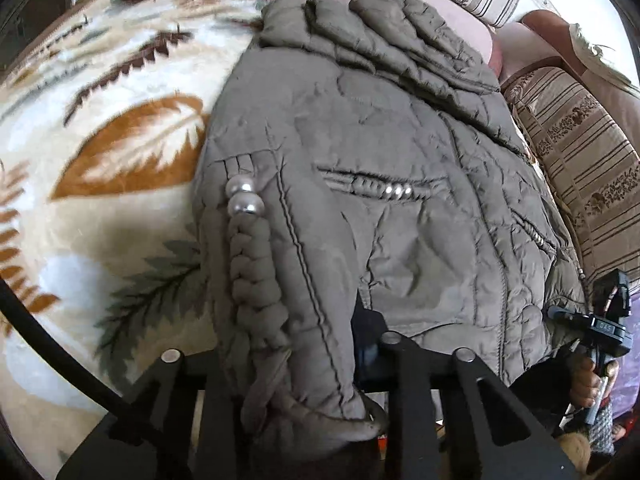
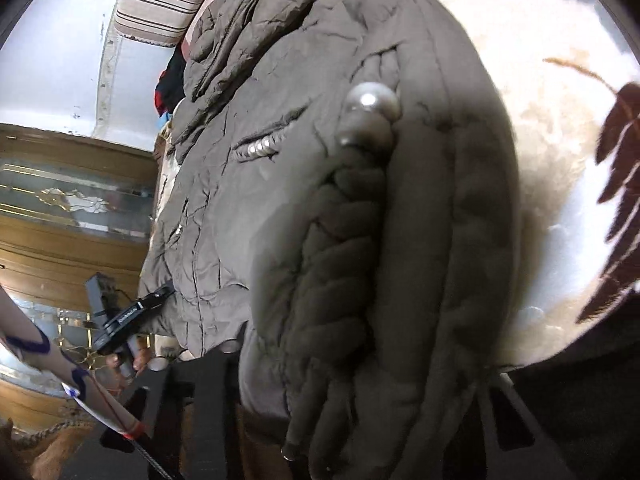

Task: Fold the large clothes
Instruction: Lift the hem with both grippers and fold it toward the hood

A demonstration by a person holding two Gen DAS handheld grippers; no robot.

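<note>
A grey-olive quilted jacket with a braided trim and two pearl beads lies on a leaf-patterned blanket. My left gripper is shut on the jacket's near hem, with fabric bunched between its fingers. The other gripper shows at the jacket's right edge, held by a hand. In the right wrist view the jacket fills the frame; my right gripper is shut on the braided hem. The left gripper shows at the jacket's far edge.
Striped sofa cushions and a pink seat lie behind and right of the jacket. A wooden cabinet with glass and a white wall stand at the left in the right wrist view.
</note>
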